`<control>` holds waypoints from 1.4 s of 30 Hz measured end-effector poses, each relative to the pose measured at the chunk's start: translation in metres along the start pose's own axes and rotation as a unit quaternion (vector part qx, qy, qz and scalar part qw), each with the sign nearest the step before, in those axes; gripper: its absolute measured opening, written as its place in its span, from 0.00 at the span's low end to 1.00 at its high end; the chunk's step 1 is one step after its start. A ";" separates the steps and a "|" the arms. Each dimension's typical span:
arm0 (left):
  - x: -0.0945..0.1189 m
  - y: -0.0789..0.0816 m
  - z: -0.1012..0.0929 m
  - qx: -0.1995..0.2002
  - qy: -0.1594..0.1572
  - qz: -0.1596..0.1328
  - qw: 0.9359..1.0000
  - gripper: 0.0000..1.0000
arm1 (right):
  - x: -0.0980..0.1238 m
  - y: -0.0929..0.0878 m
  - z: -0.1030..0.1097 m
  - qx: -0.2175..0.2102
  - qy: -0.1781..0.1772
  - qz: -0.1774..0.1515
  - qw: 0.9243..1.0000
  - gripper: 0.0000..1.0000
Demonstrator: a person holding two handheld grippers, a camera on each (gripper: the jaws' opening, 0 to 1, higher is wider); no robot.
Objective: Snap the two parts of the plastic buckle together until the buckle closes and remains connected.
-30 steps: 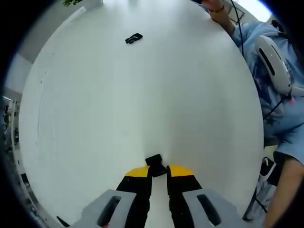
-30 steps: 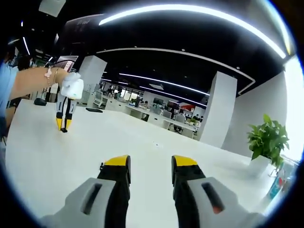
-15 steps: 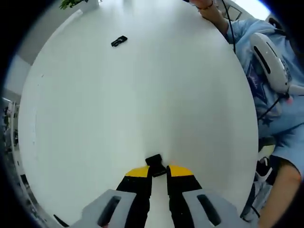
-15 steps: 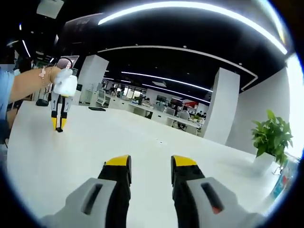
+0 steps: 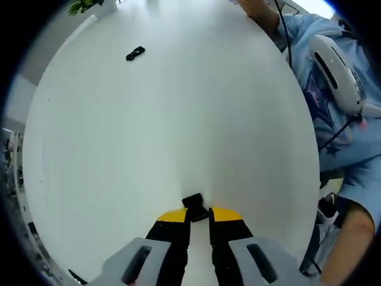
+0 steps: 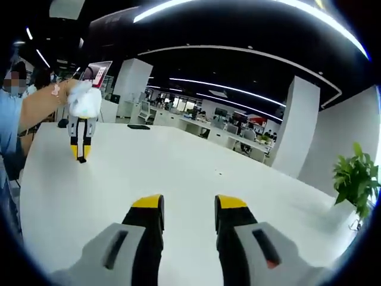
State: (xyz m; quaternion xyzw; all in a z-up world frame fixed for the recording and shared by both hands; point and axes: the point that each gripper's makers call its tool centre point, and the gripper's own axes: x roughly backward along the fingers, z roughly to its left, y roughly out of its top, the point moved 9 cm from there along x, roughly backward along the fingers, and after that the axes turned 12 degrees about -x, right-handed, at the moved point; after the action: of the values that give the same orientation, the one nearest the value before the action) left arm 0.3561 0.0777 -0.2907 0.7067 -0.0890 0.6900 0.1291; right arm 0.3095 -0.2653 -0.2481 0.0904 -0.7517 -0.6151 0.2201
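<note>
In the left gripper view my left gripper (image 5: 199, 213) is shut on a small black buckle part (image 5: 192, 201), which pokes out above the yellow fingertips, held over the white table (image 5: 178, 119). The other black buckle part (image 5: 135, 53) lies far off on the table at the upper left. In the right gripper view my right gripper (image 6: 189, 205) is open with nothing between its fingers, hovering above the table (image 6: 178, 173). The left gripper (image 6: 81, 140) hangs tips down at the far left of that view, held by a person's hand.
A person in a light blue shirt (image 5: 333, 89) stands at the table's right edge in the left gripper view. A potted plant (image 6: 357, 182) stands at the far right of the right gripper view. Office desks and a white pillar (image 6: 294, 134) lie beyond the table.
The left gripper's view has drifted, so the far buckle part sits further up and left in it. The right gripper's view has swung, bringing the left gripper nearer the middle and the plant toward the edge.
</note>
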 end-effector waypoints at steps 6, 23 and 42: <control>0.000 0.000 0.004 0.008 -0.005 0.000 1.000 0.11 | -0.013 0.007 0.007 0.009 0.034 0.023 0.999 0.33; -0.001 0.003 0.002 0.010 -0.011 0.015 1.000 0.11 | -0.058 -0.002 0.026 0.031 0.120 0.145 0.982 0.32; -0.001 0.002 -0.004 0.011 -0.011 0.012 1.000 0.11 | -0.093 -0.034 0.042 0.030 0.161 0.284 0.945 0.26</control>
State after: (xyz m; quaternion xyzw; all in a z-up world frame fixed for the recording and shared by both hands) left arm 0.3516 0.0770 -0.2919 0.7146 -0.0912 0.6844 0.1121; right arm 0.3687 -0.1982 -0.3078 -0.0229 -0.7190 -0.4814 0.5007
